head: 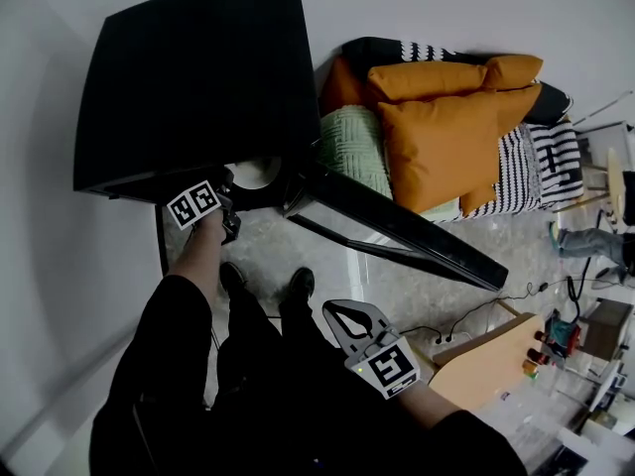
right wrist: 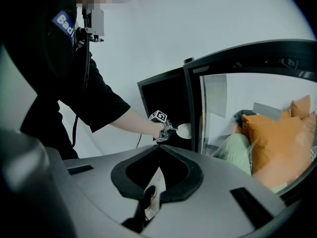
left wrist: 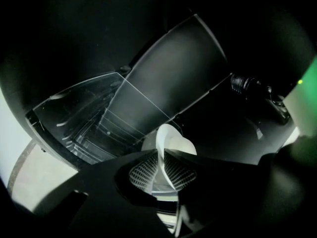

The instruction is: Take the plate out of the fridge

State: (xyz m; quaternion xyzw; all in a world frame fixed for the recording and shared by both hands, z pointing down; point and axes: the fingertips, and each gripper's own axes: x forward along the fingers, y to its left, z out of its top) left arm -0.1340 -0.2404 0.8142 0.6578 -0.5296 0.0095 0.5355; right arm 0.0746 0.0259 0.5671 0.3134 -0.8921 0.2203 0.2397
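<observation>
right hand-held gripper (right wrist: 158, 148) sits closed, empty; left hand-held gripper (left wrist: 162, 155) pinches the one white plate (left wrist: 174, 141) at the fridge (head: 198, 77).

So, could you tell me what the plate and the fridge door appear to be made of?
Plate: probably glazed ceramic, possibly melamine; it is opaque white and smooth, with a soft sheen on its thin rim.
Fridge door: a clear glass or plastic pane in a glossy black frame; the cushions show through it in the right gripper view.
</observation>
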